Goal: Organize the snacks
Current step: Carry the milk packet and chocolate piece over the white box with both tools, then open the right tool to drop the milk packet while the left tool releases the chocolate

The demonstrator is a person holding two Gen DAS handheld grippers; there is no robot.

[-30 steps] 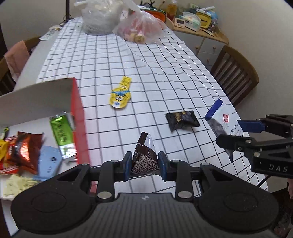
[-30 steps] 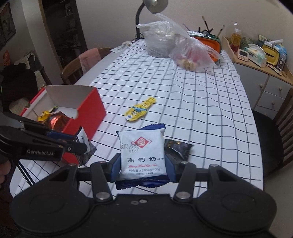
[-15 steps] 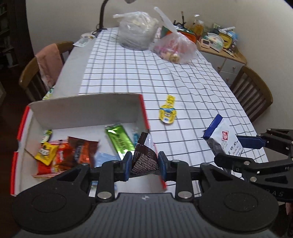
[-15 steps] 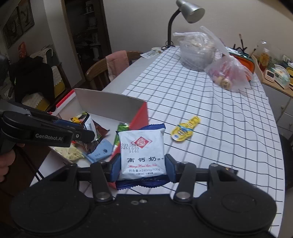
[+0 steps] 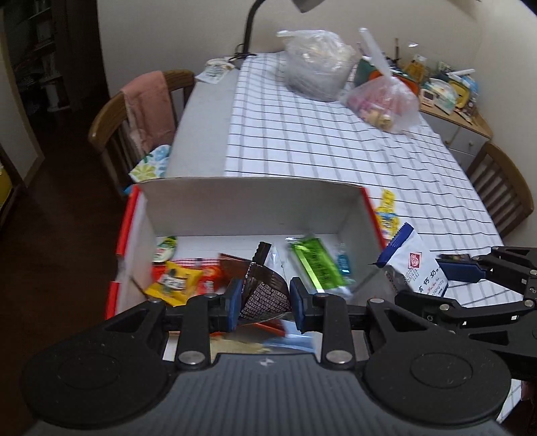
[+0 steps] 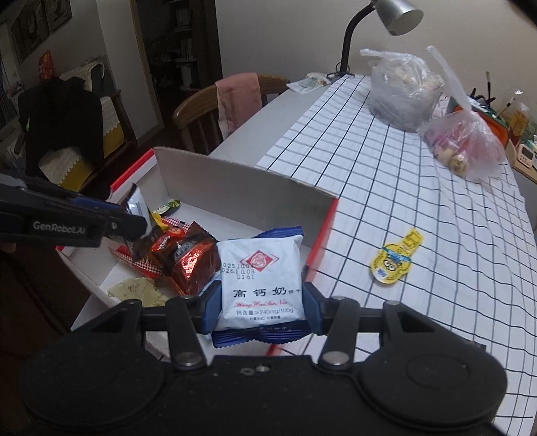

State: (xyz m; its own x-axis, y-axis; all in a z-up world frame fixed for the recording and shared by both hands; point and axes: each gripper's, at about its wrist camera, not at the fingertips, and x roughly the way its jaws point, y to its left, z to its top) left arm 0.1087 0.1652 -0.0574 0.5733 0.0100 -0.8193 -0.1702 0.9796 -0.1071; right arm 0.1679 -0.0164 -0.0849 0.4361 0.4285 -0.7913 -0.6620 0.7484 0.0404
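Note:
My left gripper [image 5: 265, 300] is shut on a dark brown snack packet [image 5: 263, 291] and hangs over the open red box [image 5: 248, 206]. The box holds several wrapped snacks, among them a green bar [image 5: 315, 265] and an orange-red foil packet [image 6: 188, 258]. My right gripper [image 6: 261, 307] is shut on a white and blue milk snack pack [image 6: 261, 281], above the box's right wall. In the right wrist view the left gripper [image 6: 134, 224] reaches in from the left with its packet. A yellow sachet [image 6: 396, 260] lies on the checked tablecloth right of the box.
Two clear plastic bags [image 6: 406, 90] [image 6: 466, 144] sit at the far end of the table beside a desk lamp [image 6: 396, 15]. Wooden chairs stand at the left [image 5: 134, 117] and right [image 5: 503, 187]. A cluttered sideboard [image 5: 446, 90] is at the far right.
Both grippers have swung left with their packs, from over the tablecloth to over the red box. The black packet on the cloth has dropped out of view.

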